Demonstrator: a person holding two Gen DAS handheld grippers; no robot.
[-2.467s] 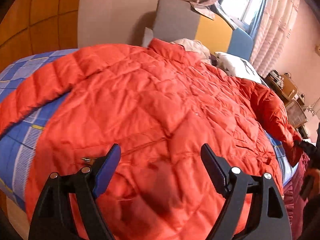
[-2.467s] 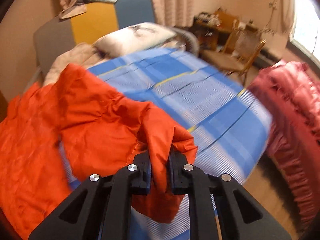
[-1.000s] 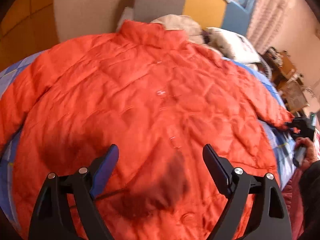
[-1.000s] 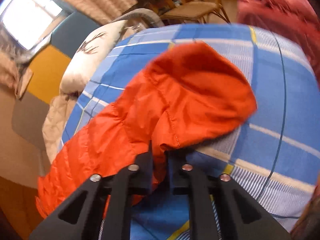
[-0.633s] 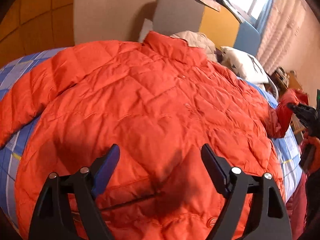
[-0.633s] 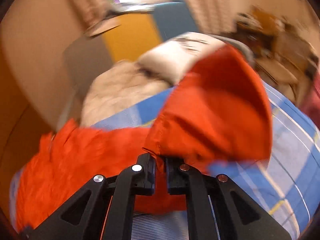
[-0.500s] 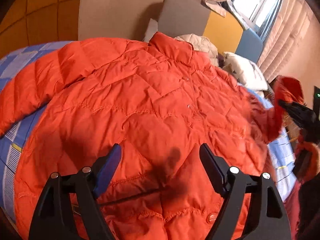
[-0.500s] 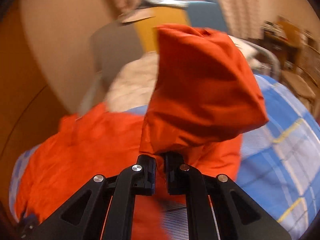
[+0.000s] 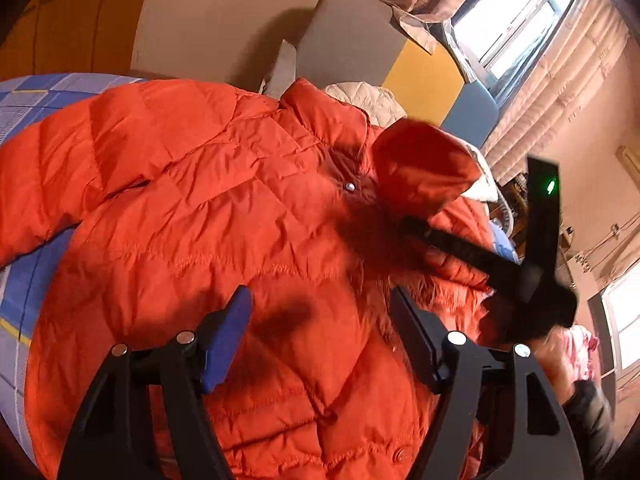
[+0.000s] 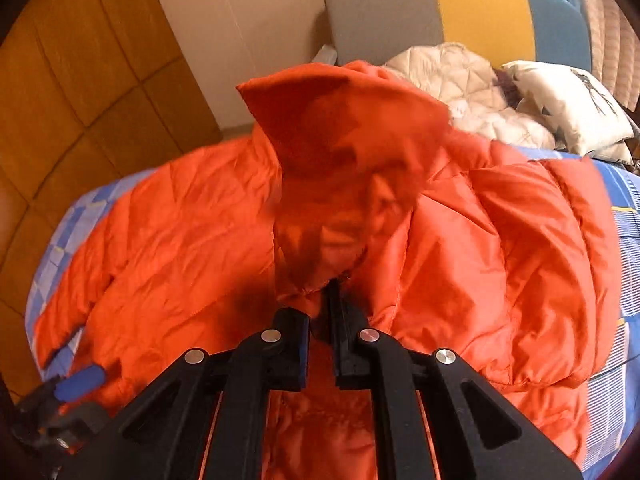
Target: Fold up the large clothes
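Note:
A large orange quilted jacket (image 9: 208, 216) lies spread front-up on the bed, collar toward the headboard. My left gripper (image 9: 320, 320) is open and empty, hovering over the jacket's lower front. My right gripper (image 10: 320, 312) is shut on the cuff of the jacket's right sleeve (image 10: 340, 152) and holds it lifted over the chest. In the left wrist view the right gripper (image 9: 408, 224) reaches in from the right with the sleeve end (image 9: 424, 164) raised near the collar. The jacket's other sleeve (image 10: 80, 304) lies flat to the left.
The bed has a blue checked sheet (image 9: 24, 292). A cream quilted garment (image 10: 460, 80) and a white pillow (image 10: 568, 100) lie by the grey, yellow and blue headboard (image 9: 424, 76). An orange padded wall (image 10: 80, 80) is at the left, curtains and windows at the right.
My right gripper has carried the sleeve cuff up off the sheet and leftward over the jacket's chest. My left gripper has stayed open above the lower front.

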